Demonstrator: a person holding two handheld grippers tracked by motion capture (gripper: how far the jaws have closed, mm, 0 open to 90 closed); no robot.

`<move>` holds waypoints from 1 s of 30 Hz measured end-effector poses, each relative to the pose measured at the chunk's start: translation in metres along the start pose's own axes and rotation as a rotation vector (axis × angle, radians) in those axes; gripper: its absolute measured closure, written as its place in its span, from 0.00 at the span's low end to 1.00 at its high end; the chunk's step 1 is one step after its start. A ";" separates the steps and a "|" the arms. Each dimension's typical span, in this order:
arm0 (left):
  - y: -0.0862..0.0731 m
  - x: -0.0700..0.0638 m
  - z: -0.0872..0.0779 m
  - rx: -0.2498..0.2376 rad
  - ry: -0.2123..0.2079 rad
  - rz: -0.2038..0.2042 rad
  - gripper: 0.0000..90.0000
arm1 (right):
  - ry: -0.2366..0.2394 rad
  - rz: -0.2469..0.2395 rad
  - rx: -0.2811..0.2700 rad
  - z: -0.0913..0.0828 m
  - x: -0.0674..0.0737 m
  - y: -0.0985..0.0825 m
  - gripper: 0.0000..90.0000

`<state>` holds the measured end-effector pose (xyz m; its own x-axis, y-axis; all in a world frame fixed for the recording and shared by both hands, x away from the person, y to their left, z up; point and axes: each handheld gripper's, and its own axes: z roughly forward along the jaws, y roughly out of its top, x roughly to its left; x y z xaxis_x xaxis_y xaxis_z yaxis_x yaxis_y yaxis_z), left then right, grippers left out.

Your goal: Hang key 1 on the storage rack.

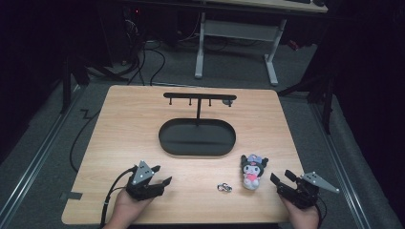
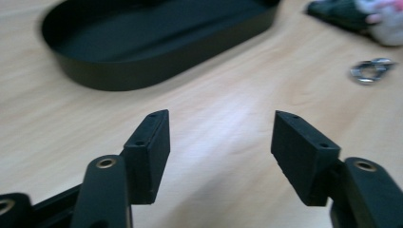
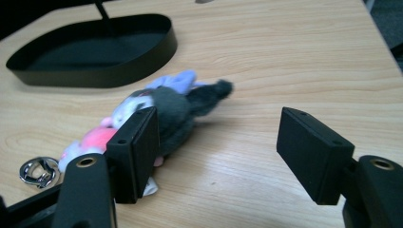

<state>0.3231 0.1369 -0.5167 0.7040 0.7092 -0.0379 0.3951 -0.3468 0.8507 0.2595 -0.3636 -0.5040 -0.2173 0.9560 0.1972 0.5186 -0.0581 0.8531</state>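
Note:
A small plush doll (image 1: 251, 171) with dark ears, a lilac bow and a pink front lies on the wooden table (image 1: 143, 119), right of centre near the front. A silver clasp (image 1: 224, 187) lies just left of it. Behind them stands a black oval tray (image 1: 197, 137) with a T-shaped hook stand (image 1: 198, 98) rising from it. My left gripper (image 1: 162, 179) rests open at the front left, empty, aimed toward the tray (image 2: 157, 42) and clasp (image 2: 371, 70). My right gripper (image 1: 282, 178) is open just right of the doll (image 3: 161, 111), its left jaw beside the plush.
A white-legged desk (image 1: 239, 33) stands beyond the table on the grey floor. Cables (image 1: 81, 138) trail off the table's left side. Bare wood lies between the tray and the front edge.

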 end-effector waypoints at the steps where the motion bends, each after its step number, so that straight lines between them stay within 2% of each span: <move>1: -0.001 0.004 0.000 -0.003 -0.001 -0.023 0.43 | -0.004 -0.011 0.008 0.001 0.002 0.000 0.37; 3: -0.002 0.008 0.001 -0.009 0.001 -0.036 0.42 | -0.005 -0.037 0.010 0.003 0.008 -0.001 0.39; 6: -0.001 0.008 0.001 -0.013 0.001 -0.026 0.41 | -0.015 -0.058 0.015 0.002 0.012 -0.002 0.40; 9: 0.000 0.011 0.000 -0.024 0.002 -0.039 0.41 | -0.021 -0.088 0.034 0.002 0.016 -0.003 0.40; 13: 0.000 0.014 -0.005 -0.024 0.021 -0.032 0.41 | -0.016 -0.094 0.034 0.001 0.016 -0.004 0.41; 14: -0.001 0.018 -0.011 -0.015 0.012 -0.032 0.40 | -0.012 -0.090 0.033 0.000 0.016 -0.004 0.42; 16: -0.005 0.023 -0.017 -0.001 0.022 -0.019 0.40 | -0.007 -0.095 0.033 -0.001 0.015 -0.005 0.44; 18: -0.011 0.030 -0.021 0.009 0.035 -0.045 0.40 | -0.002 -0.091 0.040 -0.001 0.015 -0.006 0.47; 19: -0.011 0.030 -0.021 0.009 0.035 -0.045 0.41 | -0.002 -0.091 0.040 -0.001 0.015 -0.006 0.47; 20: -0.013 0.037 -0.023 0.007 0.041 -0.095 0.41 | 0.010 -0.090 0.053 0.000 0.014 -0.006 0.54; 21: -0.013 0.037 -0.023 0.007 0.041 -0.095 0.42 | 0.010 -0.090 0.053 0.000 0.014 -0.006 0.54; 22: -0.013 0.039 -0.024 -0.013 0.055 -0.110 0.42 | 0.020 -0.084 0.059 0.001 0.015 -0.006 0.63; 25: -0.014 0.038 -0.022 -0.006 0.074 -0.088 0.40 | 0.040 -0.084 0.077 0.002 0.019 -0.004 0.81; 28: -0.015 0.037 -0.020 -0.004 0.074 -0.084 0.38 | 0.041 -0.125 0.071 0.001 0.028 -0.001 0.97; 30: -0.014 0.036 -0.020 -0.006 0.073 -0.080 0.38 | 0.042 -0.150 0.059 0.000 0.035 0.001 1.00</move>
<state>0.3312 0.1801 -0.5191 0.6253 0.7774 -0.0680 0.4446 -0.2833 0.8498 0.2526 -0.3302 -0.4960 -0.3296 0.9397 0.0912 0.5249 0.1020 0.8450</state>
